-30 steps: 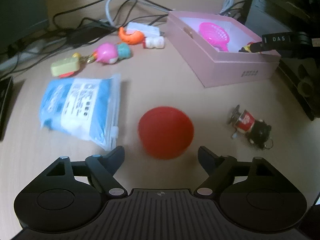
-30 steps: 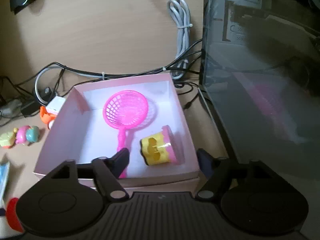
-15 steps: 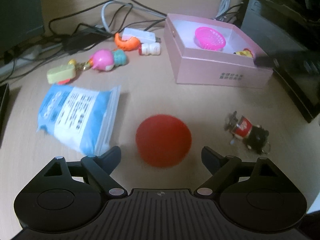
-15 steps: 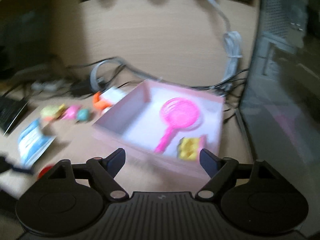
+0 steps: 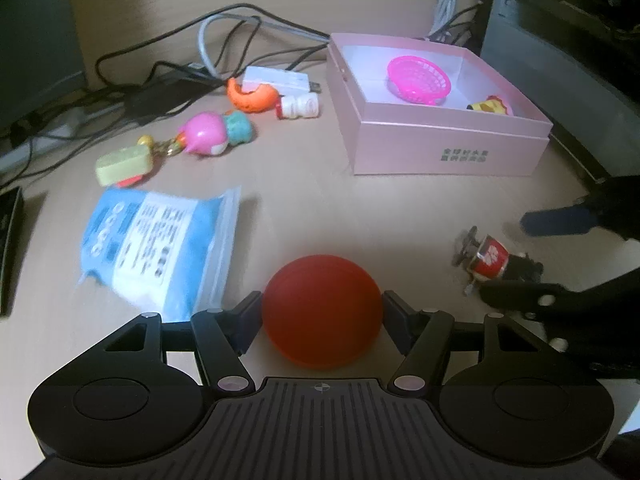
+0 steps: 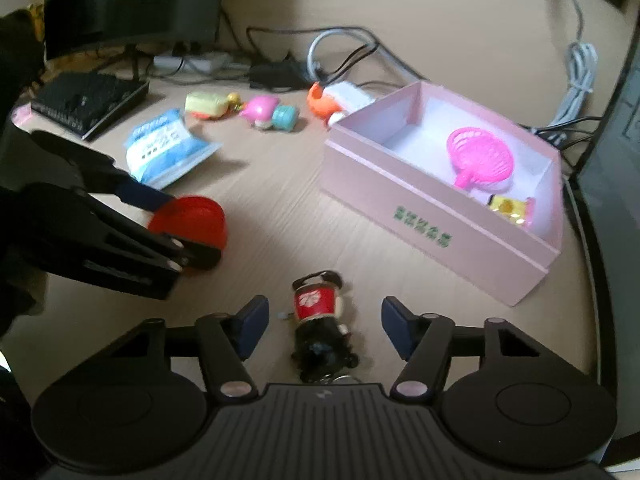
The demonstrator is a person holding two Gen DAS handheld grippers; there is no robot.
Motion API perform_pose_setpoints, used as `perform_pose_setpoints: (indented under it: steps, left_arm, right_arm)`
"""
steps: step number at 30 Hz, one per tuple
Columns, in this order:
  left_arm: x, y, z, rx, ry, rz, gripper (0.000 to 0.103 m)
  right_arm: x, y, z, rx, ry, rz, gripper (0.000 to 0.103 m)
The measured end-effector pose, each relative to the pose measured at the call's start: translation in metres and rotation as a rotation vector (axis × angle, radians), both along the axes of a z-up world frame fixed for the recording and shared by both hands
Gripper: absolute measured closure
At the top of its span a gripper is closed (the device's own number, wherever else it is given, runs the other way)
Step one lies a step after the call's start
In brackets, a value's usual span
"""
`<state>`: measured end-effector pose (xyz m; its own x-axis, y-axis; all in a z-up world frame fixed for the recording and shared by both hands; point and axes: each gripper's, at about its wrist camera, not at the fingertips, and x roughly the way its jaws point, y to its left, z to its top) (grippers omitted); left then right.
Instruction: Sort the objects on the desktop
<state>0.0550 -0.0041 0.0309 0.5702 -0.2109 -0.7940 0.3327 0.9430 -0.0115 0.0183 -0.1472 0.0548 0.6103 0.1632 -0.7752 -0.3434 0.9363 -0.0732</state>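
A red ball (image 5: 322, 312) lies on the desk between my left gripper's fingers (image 5: 322, 322), which touch its sides. It also shows in the right wrist view (image 6: 192, 220). A small doll keychain (image 6: 320, 320) in a red dress lies between the open fingers of my right gripper (image 6: 324, 326), untouched; it also shows in the left wrist view (image 5: 494, 262). The pink box (image 5: 444, 148) holds a pink toy basket (image 5: 418, 80) and a yellow toy (image 5: 490, 106).
A blue packet (image 5: 160, 248) lies left of the ball. Small toys (image 5: 212, 134), an orange toy (image 5: 252, 98) and a white adapter (image 5: 276, 78) sit among cables behind. A computer case (image 5: 560, 40) stands right; a dark keyboard (image 6: 88, 100) lies far left.
My left gripper has moved onto the ball and closed on it. My right gripper has swung away from the pink box and come down over the doll keychain.
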Motion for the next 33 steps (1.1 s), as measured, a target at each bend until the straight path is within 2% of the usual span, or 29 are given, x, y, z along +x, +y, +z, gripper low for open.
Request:
perform_pose_setpoints:
  steps: [6,8,10,14,16,18,19,21,24,26,28,30,31,32,33]
  left_arm:
    - [-0.014,0.011,0.004,-0.013,0.015,0.031,0.034]
    - [-0.016,0.014,0.004,-0.013,0.017,0.037,0.034]
    - [-0.018,0.015,0.004,-0.013,0.017,0.040,0.034]
    - [-0.023,0.014,0.005,-0.017,0.013,0.032,0.034]
    - [-0.024,0.011,0.008,-0.015,0.005,0.020,0.034]
    - [-0.025,0.007,0.020,-0.032,-0.016,-0.005,0.034]
    - [-0.022,0.005,0.032,-0.056,-0.030,-0.025,0.034]
    - [-0.013,0.000,0.061,-0.097,-0.096,-0.073,0.034]
    - [0.010,-0.013,0.098,-0.106,-0.220,-0.110,0.034]
    - [0.024,-0.023,0.111,-0.106,-0.264,-0.112,0.034]
    - [0.031,-0.030,0.114,-0.092,-0.281,-0.117,0.034]
    - [0.030,-0.034,0.107,-0.093,-0.258,-0.129,0.034]
    - [0.027,-0.035,0.101,-0.089,-0.238,-0.138,0.034]
    - [0.024,-0.035,0.092,-0.078,-0.213,-0.146,0.034]
    - [0.021,-0.035,0.080,-0.061,-0.185,-0.151,0.034]
  right_arm:
    - [0.006,0.005,-0.012,-0.022,0.036,0.033,0.046]
    - [0.008,0.004,-0.014,-0.018,0.050,0.036,0.063]
    - [0.010,0.004,-0.016,-0.018,0.060,0.038,0.072]
    - [0.011,0.001,-0.013,-0.019,0.073,0.040,0.072]
    - [0.009,-0.004,-0.006,0.010,0.078,0.026,0.073]
    - [0.009,-0.015,0.012,0.057,0.066,0.003,0.097]
    - [0.010,-0.022,0.027,0.084,0.054,-0.009,0.102]
    - [0.011,-0.039,0.069,0.129,-0.036,-0.034,0.102]
    - [0.014,-0.062,0.118,0.149,-0.167,-0.065,0.102]
    - [0.015,-0.076,0.135,0.167,-0.202,-0.076,0.102]
    - [0.014,-0.083,0.134,0.155,-0.202,-0.061,0.100]
    - [0.011,-0.086,0.121,0.142,-0.168,-0.040,0.081]
    - [0.007,-0.085,0.110,0.130,-0.146,-0.027,0.062]
    - [0.004,-0.082,0.098,0.115,-0.127,-0.015,0.053]
    - [0.002,-0.078,0.083,0.093,-0.101,0.001,0.053]
